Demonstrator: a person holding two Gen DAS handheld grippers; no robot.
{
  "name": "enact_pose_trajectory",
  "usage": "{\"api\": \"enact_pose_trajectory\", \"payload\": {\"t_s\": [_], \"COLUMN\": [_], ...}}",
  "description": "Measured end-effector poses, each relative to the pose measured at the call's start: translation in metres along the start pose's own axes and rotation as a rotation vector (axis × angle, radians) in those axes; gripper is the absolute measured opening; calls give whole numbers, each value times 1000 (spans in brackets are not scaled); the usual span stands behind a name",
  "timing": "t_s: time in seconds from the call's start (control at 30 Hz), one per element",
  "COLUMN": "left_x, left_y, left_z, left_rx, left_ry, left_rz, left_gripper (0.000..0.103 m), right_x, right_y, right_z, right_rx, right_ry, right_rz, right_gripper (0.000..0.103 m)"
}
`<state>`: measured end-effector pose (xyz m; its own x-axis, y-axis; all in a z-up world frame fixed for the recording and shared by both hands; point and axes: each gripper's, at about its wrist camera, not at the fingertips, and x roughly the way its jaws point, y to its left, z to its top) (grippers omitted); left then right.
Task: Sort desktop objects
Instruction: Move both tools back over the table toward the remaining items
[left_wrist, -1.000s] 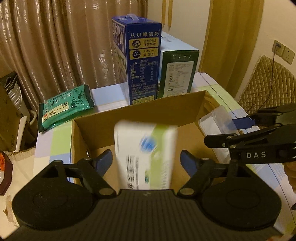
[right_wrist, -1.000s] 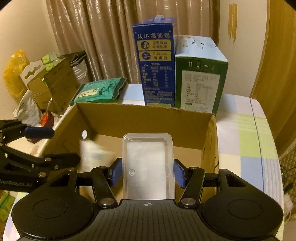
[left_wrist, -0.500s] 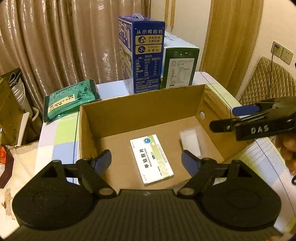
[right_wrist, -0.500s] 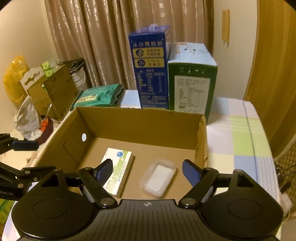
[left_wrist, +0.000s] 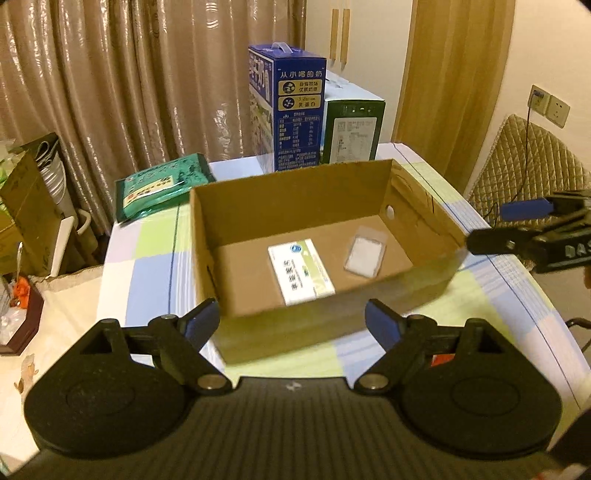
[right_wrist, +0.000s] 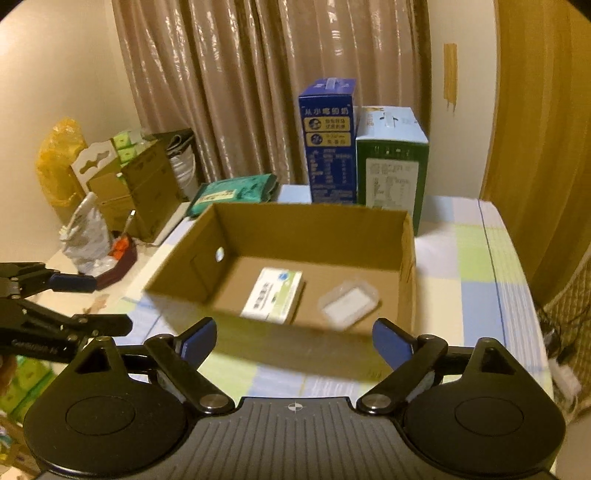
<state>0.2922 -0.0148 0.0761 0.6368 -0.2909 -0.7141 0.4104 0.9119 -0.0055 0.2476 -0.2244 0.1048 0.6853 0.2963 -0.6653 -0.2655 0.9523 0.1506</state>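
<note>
Checked tablecloth lies bare right of cardboard box rim.

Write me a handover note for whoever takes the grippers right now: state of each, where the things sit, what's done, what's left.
Left gripper: fingers opening, nothing between them, in front of the cardboard box.
Right gripper: fingers opening, nothing between them, also in front of the box.
In the box: white-and-green medicine box lying flat, clear plastic case beside it, apart.
Outside, on the checked tablecloth: green packet behind the box's left corner; blue milk carton and green carton upright behind it.
Done: both small items are boxed.
Left: probably the green packet; whether the cartons belong to the sort I cannot tell.
</note>
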Motion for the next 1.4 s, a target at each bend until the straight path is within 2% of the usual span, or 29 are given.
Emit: {"api": "enact_pose_trajectory", "payload": {"t_s": [0.13, 0.33, 0.43, 0.7, 0.93, 1.4], "left_x": [-22, -47, -57, -68, -71, -60], "left_y": [3, 6, 9, 19, 29, 39], "left_z": [-25, -74, -99, -151, -175, -191], "left_rx": [4, 26, 37, 33, 29, 71], "left_ry": [12, 51, 70, 108, 129, 173], "left_rz": [10, 22, 19, 24, 32, 28], "left_gripper": [85, 86, 86, 90, 90, 91], "right_x": [-25, -45, -46, -38, -28, -11], "right_y": [13, 26, 32, 52, 58, 59], "right_z": [-32, -83, -107, -144, -164, -178], "right_rx": [27, 97, 167, 225, 251, 284], "right_ry": [-6, 15, 44, 89, 116, 171], "right_rz": [12, 17, 47, 52, 37, 13], "right_gripper": [97, 101, 101, 101, 101, 101]}}
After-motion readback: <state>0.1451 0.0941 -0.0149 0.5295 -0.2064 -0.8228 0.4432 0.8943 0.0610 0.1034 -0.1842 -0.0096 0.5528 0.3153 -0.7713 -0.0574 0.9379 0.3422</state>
